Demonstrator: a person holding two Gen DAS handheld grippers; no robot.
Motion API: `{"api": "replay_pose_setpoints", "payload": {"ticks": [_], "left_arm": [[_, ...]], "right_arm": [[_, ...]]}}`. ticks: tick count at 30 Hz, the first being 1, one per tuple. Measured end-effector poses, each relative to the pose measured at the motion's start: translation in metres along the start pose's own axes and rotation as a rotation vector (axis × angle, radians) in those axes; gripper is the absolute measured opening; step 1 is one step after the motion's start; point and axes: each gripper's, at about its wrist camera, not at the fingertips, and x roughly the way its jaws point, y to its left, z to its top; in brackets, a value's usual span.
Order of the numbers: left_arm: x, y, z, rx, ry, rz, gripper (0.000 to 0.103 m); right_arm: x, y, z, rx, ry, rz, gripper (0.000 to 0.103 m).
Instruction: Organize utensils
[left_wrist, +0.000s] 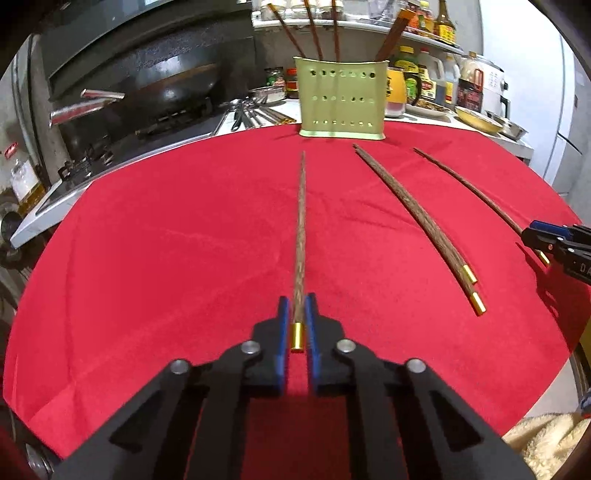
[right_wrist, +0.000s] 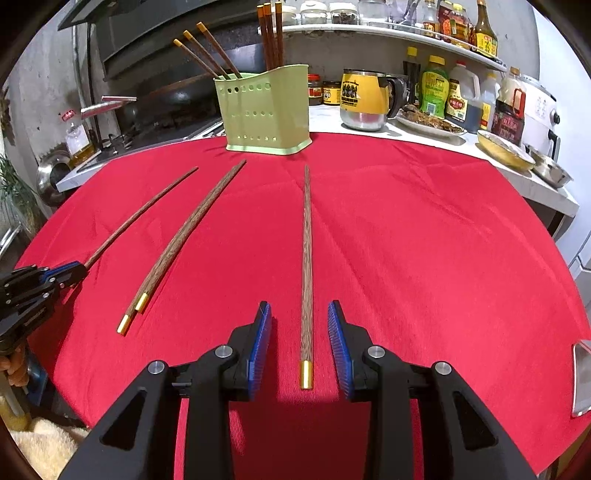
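currently mid-pickup on red tabletop (right_wrist: 406, 221). green holder (right_wrist: 267, 110) at 12 o'clock, six chopsticks inside; four loose. left hand-held gripper (left_wrist: 295, 325) clamped on one chopstick (left_wrist: 300, 229); right hand-held gripper (right_wrist: 300, 343) part-open, straddling another (right_wrist: 306, 266), untouched. next: right closes, both lift to holder.

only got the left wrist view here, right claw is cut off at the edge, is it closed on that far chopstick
observer: No. The right claw is open; the single chopstick lies on the red cloth between its pads, touching neither.
operator: how many are in the holder
observer: Six chopsticks in the green holder: three lean left, three stand near upright.
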Motion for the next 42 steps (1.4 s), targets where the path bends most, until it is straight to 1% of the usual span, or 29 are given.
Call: {"api": "replay_pose_setpoints", "payload": {"ticks": [3,8,13,15,18,20,21,23,25,27,30,32,33,35,38,40,42], "left_arm": [[0.000,-0.003,-0.001,0.018,-0.001,0.016,0.008],[0.000,-0.005,0.000,0.023,0.010,0.018,0.008],[-0.001,-0.006,-0.001,0.022,0.009,0.019,0.008],[-0.001,-0.006,-0.001,0.024,0.003,0.020,0.008],[0.000,-0.008,-0.002,0.031,-0.012,0.027,0.008],[0.000,-0.009,-0.002,0.033,-0.021,0.025,0.008],[0.001,-0.009,-0.002,0.035,-0.024,0.026,0.007],[0.001,-0.005,0.000,0.022,-0.023,0.002,0.007],[-0.002,0.000,0.003,-0.008,-0.028,-0.037,0.007],[-0.012,0.004,0.010,-0.015,-0.070,-0.040,0.007],[-0.031,0.013,0.024,-0.043,-0.137,-0.061,0.007],[-0.050,0.022,0.040,-0.062,-0.213,-0.066,0.007],[-0.057,0.024,0.045,-0.063,-0.239,-0.065,0.007],[-0.080,0.031,0.062,-0.063,-0.329,-0.053,0.007],[-0.106,0.038,0.079,-0.064,-0.419,-0.050,0.007],[-0.118,0.040,0.089,-0.065,-0.461,-0.050,0.007],[-0.125,0.042,0.095,-0.066,-0.486,-0.048,0.007]], "right_arm": [[-0.002,0.000,-0.009,-0.011,0.000,0.005,0.034],[-0.007,0.004,-0.016,-0.019,-0.020,-0.010,0.032],[-0.011,-0.003,-0.020,0.010,-0.035,-0.031,0.015],[-0.012,0.000,-0.023,-0.007,-0.045,-0.040,0.015],[-0.013,0.007,-0.026,-0.058,-0.063,-0.080,0.016],[-0.013,0.009,-0.027,-0.064,-0.075,-0.083,0.012],[-0.013,0.008,-0.028,-0.053,-0.078,-0.066,0.007],[-0.013,0.008,-0.026,-0.046,-0.076,-0.068,0.007],[-0.013,0.005,-0.023,-0.025,-0.067,-0.043,0.007],[-0.019,0.003,-0.017,0.000,-0.080,-0.015,0.007],[-0.038,0.003,-0.001,0.004,-0.144,-0.007,0.007],[-0.053,0.002,0.010,0.012,-0.188,0.006,0.007],[-0.062,0.002,0.019,0.018,-0.215,0.015,0.007],[-0.077,0.001,0.032,0.023,-0.262,0.025,0.007],[-0.101,0.002,0.054,0.013,-0.341,0.023,0.007],[-0.117,0.004,0.068,0.000,-0.390,0.020,0.007],[-0.129,0.006,0.079,-0.008,-0.427,0.020,0.007]]}}
